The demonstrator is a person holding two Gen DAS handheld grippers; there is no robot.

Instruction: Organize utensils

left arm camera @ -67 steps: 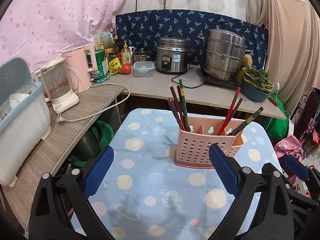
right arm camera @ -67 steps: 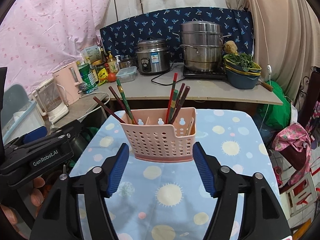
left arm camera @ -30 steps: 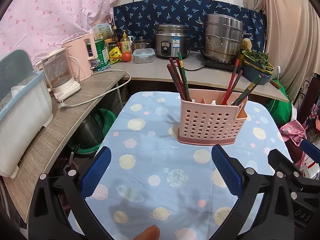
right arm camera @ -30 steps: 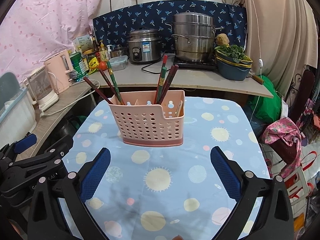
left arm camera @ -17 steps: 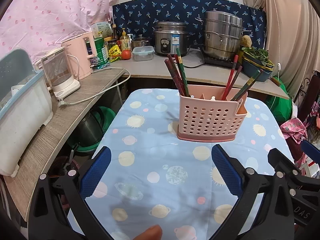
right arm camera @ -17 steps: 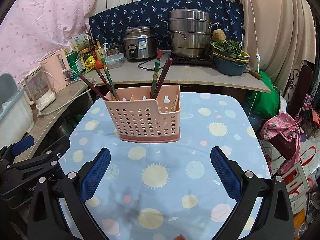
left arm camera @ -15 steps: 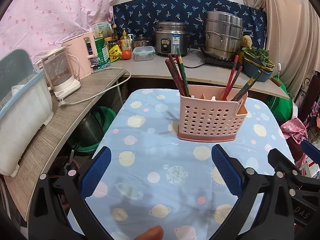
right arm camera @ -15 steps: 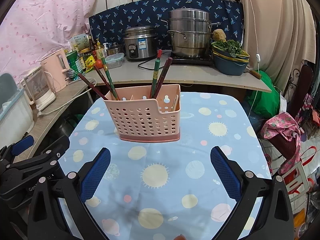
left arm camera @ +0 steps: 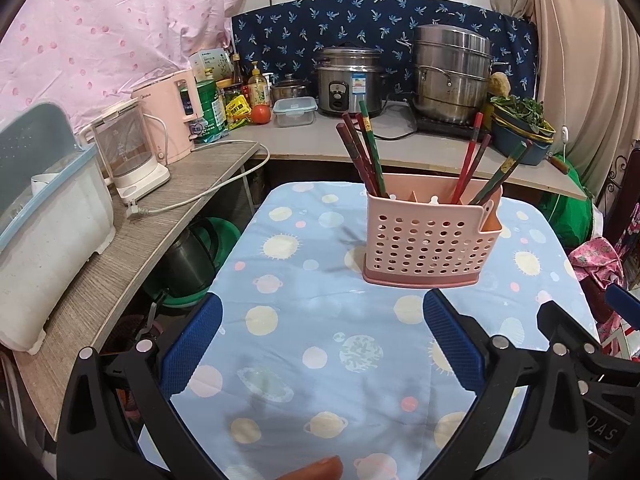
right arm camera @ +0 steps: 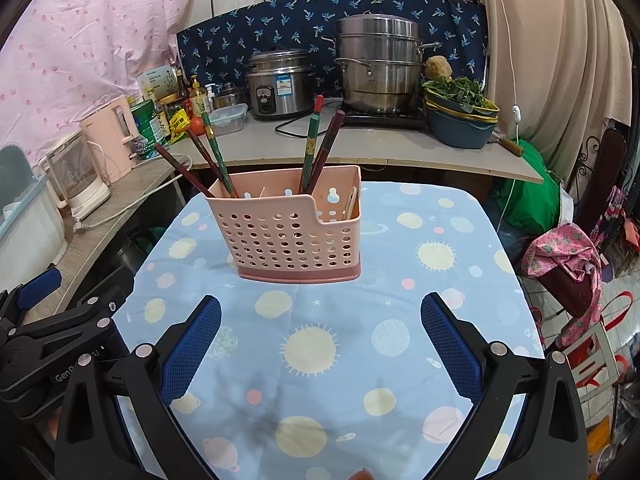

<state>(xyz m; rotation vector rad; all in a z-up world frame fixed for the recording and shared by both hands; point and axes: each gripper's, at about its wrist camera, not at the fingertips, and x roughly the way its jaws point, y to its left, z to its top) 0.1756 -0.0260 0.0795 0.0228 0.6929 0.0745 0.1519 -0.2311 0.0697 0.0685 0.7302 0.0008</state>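
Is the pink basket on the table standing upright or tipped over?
Upright. The pink basket stands flat on its base on the table, and the chopsticks stick out of its open top.

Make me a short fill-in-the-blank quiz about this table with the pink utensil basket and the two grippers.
1. The chopsticks stand in a perforated basket coloured ____.
2. The left gripper and the right gripper both have their jaws ____.
3. The basket stands on a tablecloth printed with suns and ____.
4. The pads on the gripper fingers are coloured ____.

Missing words: pink; open; planets; blue
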